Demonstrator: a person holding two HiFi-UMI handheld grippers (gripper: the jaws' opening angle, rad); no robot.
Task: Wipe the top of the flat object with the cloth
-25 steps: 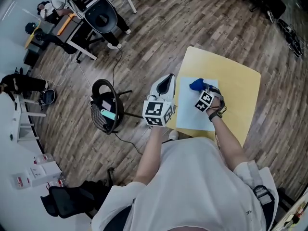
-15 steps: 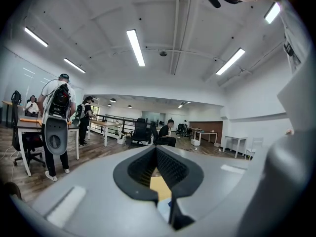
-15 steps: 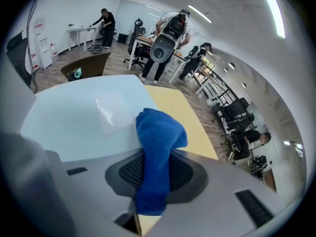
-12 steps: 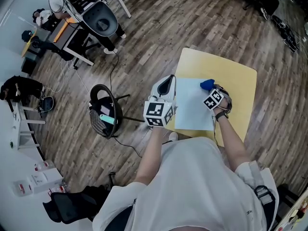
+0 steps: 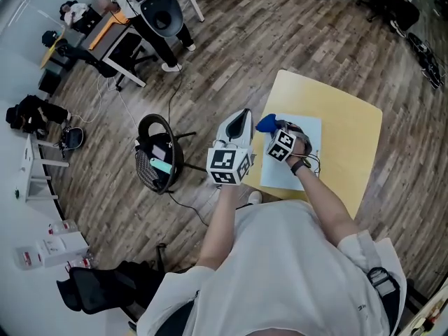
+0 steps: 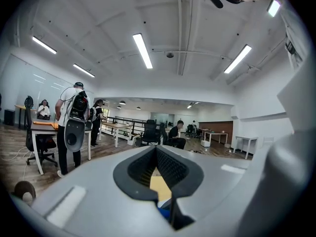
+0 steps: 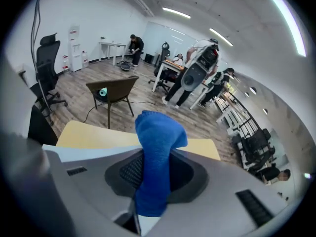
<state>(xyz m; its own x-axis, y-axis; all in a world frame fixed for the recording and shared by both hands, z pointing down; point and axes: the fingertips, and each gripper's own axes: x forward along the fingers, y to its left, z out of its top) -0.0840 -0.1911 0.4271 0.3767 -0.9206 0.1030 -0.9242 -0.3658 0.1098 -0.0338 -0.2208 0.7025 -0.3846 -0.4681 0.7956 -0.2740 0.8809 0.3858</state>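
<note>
A pale blue flat sheet (image 5: 281,175) lies on the small yellow table (image 5: 350,138). My right gripper (image 5: 274,133) is over the sheet's near-left part, shut on a blue cloth (image 5: 266,123) that sticks out past its tips. In the right gripper view the cloth (image 7: 156,142) stands bunched between the jaws, with the sheet (image 7: 81,153) and table (image 7: 94,132) below. My left gripper (image 5: 241,122) hangs just off the table's left edge, shut and holding nothing. In the left gripper view (image 6: 161,180) a sliver of yellow table shows through the jaw hollow.
A black round-backed chair (image 5: 157,154) with a cable on the floor stands left of the table. Desks, office chairs and people (image 5: 157,12) are at the upper left. In the right gripper view, a brown chair (image 7: 112,90) stands beyond the table.
My right gripper carried the cloth right across the sheet, then back left to its left part. The left gripper stayed in place.
</note>
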